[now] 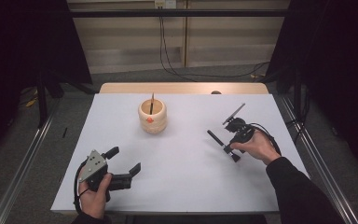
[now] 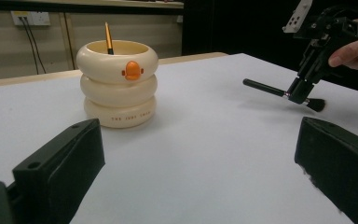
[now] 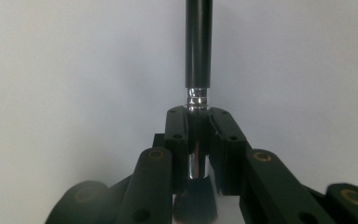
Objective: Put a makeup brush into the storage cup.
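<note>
A cream ringed pot [image 1: 152, 117] [image 2: 117, 84] with an orange beak stands at the table's middle back, and a thin orange-handled brush [image 1: 152, 102] [image 2: 108, 39] stands upright in it. My right gripper [image 1: 228, 148] [image 2: 300, 91] [image 3: 198, 116], at the right, is shut on a black makeup brush [image 1: 216, 138] [image 2: 264, 87] [image 3: 198, 46], with its jaws clamping the silver ferrule [image 3: 197, 98]. The bristles [image 2: 316, 105] point toward the near side. I cannot tell whether the brush touches the table. My left gripper [image 1: 125, 159] [image 2: 200, 154] rests open at the front left with nothing between its jaws.
The white table top [image 1: 182, 177] has a bare wooden strip [image 1: 182, 87] along its back edge. Metal rails [image 1: 23, 158] run along both sides of the table. Cables [image 1: 168, 56] hang down the back wall.
</note>
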Available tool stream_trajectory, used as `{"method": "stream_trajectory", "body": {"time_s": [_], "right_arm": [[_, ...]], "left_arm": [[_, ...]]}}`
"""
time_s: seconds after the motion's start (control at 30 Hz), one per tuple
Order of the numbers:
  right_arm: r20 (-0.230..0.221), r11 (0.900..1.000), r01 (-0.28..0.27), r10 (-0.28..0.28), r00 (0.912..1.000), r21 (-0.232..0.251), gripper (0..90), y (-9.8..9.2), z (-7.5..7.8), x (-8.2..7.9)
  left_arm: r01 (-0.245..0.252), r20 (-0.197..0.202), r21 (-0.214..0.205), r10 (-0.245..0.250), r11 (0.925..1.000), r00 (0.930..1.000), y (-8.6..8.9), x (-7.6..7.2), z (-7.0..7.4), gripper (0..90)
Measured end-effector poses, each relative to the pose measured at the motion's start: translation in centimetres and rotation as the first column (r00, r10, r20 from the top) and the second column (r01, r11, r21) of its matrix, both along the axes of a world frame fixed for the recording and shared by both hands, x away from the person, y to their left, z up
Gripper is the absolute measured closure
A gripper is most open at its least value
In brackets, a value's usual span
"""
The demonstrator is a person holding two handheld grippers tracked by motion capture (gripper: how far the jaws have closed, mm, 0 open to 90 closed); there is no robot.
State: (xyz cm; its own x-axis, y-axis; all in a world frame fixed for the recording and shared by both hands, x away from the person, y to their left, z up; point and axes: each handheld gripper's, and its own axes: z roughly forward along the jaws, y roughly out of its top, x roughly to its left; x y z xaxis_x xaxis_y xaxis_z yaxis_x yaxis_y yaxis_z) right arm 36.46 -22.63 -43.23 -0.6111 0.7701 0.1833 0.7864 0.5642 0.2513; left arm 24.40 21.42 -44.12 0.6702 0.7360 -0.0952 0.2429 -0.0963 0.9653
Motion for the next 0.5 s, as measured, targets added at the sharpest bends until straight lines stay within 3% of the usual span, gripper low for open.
{"method": "stream_trajectory", "body": {"time_s": [0.07, 0.2, 0.5], "right_arm": [[0.036, 0.9994, 0.008, -0.009, 0.9993, 0.033, 78.2, -0.3, 0.1, -0.2], [0.064, 0.9974, 0.012, -0.016, 0.9978, 0.071, 78.2, -0.7, 0.5, -0.5], [0.164, 0.9885, 0.031, -0.055, 0.9849, 0.148, 78.2, -1.4, 0.9, -1.7]], "left_arm": [[0.002, 0.002, -0.001, -0.002, 1.0, 1.0, 0.0, 0.0, 0.0, 1.4], [0.004, -0.001, -0.003, -0.004, 1.0, 1.0, 0.1, 0.0, 0.0, 1.4], [0.001, 0.003, -0.004, -0.001, 1.0, 1.0, 0.1, 0.0, 0.0, 1.4]]}}
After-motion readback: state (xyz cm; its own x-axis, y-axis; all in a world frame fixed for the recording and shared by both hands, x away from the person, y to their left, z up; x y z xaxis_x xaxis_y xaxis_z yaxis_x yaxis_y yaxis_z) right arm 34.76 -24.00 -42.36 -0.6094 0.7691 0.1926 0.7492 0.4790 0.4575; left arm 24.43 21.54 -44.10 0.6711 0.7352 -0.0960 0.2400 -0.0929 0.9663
